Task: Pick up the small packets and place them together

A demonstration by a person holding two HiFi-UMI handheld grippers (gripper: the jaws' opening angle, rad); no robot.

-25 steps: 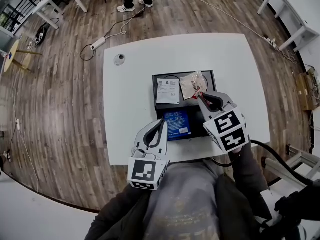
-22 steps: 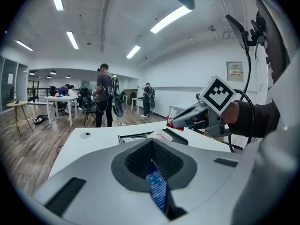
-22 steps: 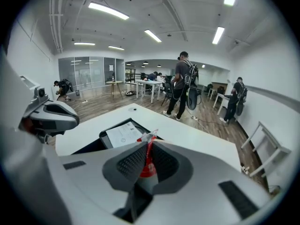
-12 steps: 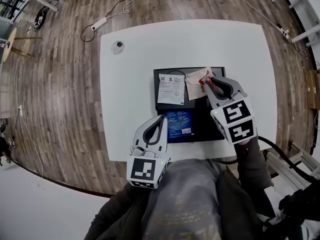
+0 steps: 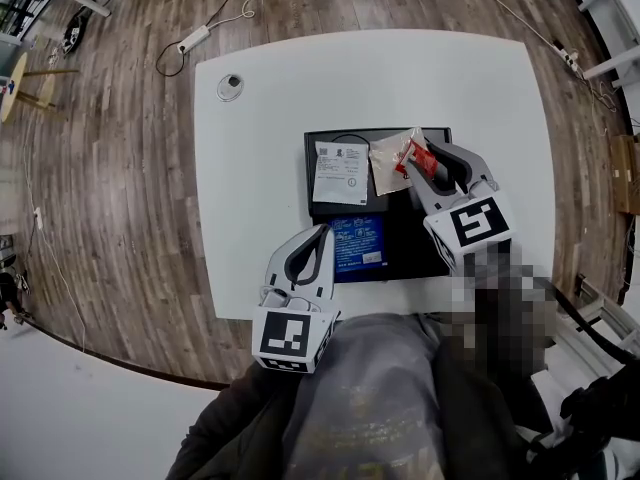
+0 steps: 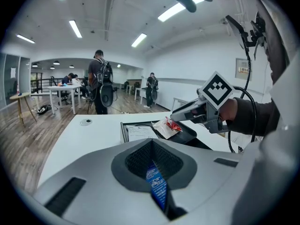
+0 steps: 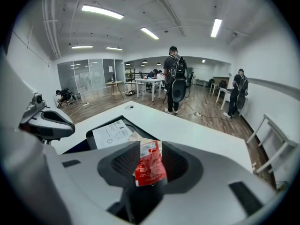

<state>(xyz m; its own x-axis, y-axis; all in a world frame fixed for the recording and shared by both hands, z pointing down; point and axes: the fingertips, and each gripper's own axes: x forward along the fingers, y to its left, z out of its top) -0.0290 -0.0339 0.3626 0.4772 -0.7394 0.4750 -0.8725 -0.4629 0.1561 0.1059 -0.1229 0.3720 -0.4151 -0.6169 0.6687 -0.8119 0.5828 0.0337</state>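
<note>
Left tongs (image 5: 321, 231): nearest in, tips pressed together on nothing, hanging just beside the flat blue foil packet (image 5: 357, 248).
Blue packet: lies in the near half of the shallow black tray (image 5: 402, 246), apart from the others; I'd say it goes next, needing those tongs spread, then nipped on its edge.
Right tongs (image 5: 412, 158): the set-down looks to be in hand; the jaws have just been opening and are now about half spread.
Crinkled clear sachet with a red end (image 5: 388, 156): between those jaws, pads seemingly off it, at the tray's far end.
White printed paper packet (image 5: 336, 171): just beside the sachet.
</note>
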